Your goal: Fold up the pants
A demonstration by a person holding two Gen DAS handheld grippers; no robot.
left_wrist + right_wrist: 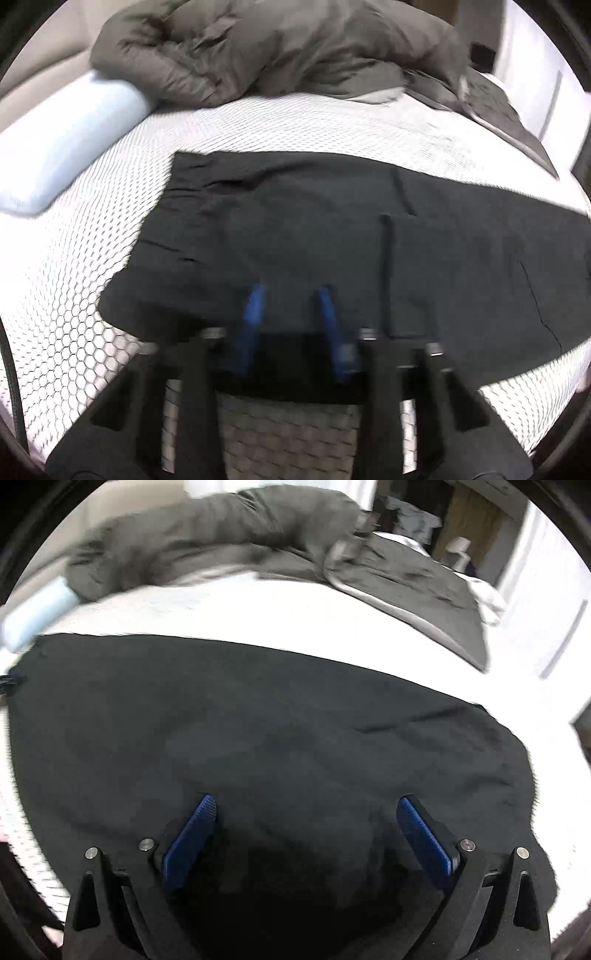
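L gripper (pixel 290 295) fingers narrow, over pants (pixel 314 229), grip unclear; R gripper (pixel 306 806) fingers spread wide.

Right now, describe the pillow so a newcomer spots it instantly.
Start at the bed with its white honeycomb-patterned cover. Left of the black pants, beside the crumpled grey duvet, lies the pillow. It is the only pale blue, smooth thing.

Bare mattress (pixel 295 122) beyond pants (pixel 295 221); duvet (pixel 258 48) blocks far side.

A home bedroom. A bed (pixel 288 122) with a white patterned mattress cover holds a rumpled grey duvet (pixel 258 48) and a pale blue pillow (pixel 66 140).
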